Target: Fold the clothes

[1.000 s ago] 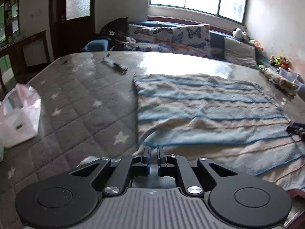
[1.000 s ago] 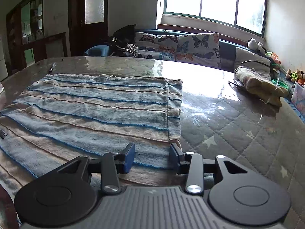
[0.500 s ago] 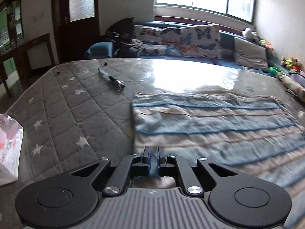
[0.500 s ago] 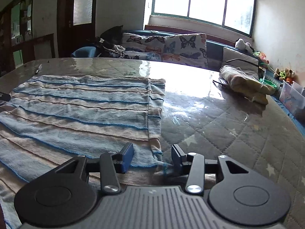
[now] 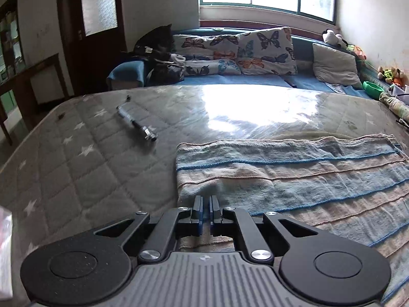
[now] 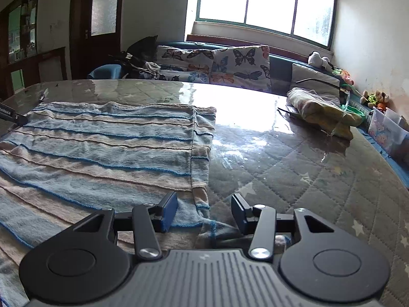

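Note:
A blue and beige striped towel (image 5: 294, 176) lies on the grey star-quilted mattress (image 5: 76, 168); it also shows in the right wrist view (image 6: 107, 151). My left gripper (image 5: 206, 204) is shut on the towel's near left corner and holds that edge folded over the rest. My right gripper (image 6: 204, 204) is open, its jaws standing either side of the towel's near right corner, low over it. The left gripper's finger shows in the right wrist view at the far left edge (image 6: 12, 116).
A black and silver tool (image 5: 136, 125) lies on the mattress left of the towel. A rolled bundle of cloth (image 6: 322, 113) lies at the right. A plastic bag (image 5: 5, 250) is at the near left edge. A sofa with butterfly cushions (image 5: 237, 51) stands behind.
My left gripper has carried the towel's corner forward over the towel toward its far edge. My right gripper has stayed open and shifted right along the near right corner.

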`<state>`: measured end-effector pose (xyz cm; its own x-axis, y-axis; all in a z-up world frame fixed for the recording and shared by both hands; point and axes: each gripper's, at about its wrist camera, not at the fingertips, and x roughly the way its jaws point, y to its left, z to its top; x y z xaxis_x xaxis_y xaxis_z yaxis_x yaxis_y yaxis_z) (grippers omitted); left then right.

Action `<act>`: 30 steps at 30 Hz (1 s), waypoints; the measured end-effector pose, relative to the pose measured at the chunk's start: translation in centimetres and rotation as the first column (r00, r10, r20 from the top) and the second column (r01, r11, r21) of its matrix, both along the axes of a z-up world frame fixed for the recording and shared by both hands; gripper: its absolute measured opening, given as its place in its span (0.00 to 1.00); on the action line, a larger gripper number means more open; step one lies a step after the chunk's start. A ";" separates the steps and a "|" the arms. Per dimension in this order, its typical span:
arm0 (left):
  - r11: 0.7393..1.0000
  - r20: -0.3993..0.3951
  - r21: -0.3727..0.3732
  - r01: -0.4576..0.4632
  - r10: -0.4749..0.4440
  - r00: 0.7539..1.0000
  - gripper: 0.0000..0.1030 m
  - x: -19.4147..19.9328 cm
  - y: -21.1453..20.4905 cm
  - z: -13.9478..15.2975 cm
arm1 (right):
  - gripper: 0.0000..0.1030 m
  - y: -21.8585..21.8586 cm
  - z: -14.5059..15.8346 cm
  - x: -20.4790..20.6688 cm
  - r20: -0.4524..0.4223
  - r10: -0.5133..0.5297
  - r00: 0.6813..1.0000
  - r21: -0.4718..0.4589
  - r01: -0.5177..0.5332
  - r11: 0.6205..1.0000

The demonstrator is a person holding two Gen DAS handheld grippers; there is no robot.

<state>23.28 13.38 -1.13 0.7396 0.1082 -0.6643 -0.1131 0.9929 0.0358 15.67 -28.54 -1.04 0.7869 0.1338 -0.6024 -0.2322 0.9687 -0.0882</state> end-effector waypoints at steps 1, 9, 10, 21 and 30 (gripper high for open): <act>1.000 0.005 0.009 0.007 -0.007 1.000 0.05 0.4 -0.1 -0.1 | 0.45 -0.1 0.0 0.1 -0.001 -0.005 1.000 0.002 0.005 1.000; 0.999 0.012 -0.035 -0.012 0.012 1.000 0.09 1.1 0.4 -0.2 | 0.45 -0.3 0.0 0.9 0.003 -0.046 0.999 -0.007 0.046 0.999; 0.999 0.015 -0.036 -0.014 0.015 1.000 0.10 0.5 0.5 -0.1 | 0.45 -0.3 0.0 0.9 0.003 -0.046 0.999 -0.008 0.046 0.999; 0.998 0.002 -0.043 -0.052 0.052 0.999 0.13 -10.9 2.8 1.2 | 0.44 0.2 0.9 -1.3 0.002 0.012 1.000 0.009 -0.012 1.000; 0.988 0.023 0.007 -0.155 0.155 0.988 0.35 -19.4 3.4 1.3 | 0.45 0.1 1.4 -6.1 -0.004 0.097 0.995 -0.024 -0.097 0.995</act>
<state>3.88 16.74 0.21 0.7278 0.2285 -0.6466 -0.2664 0.9630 0.0405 9.56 -28.42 0.34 0.7690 0.1950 -0.6088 -0.3254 0.9391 -0.1102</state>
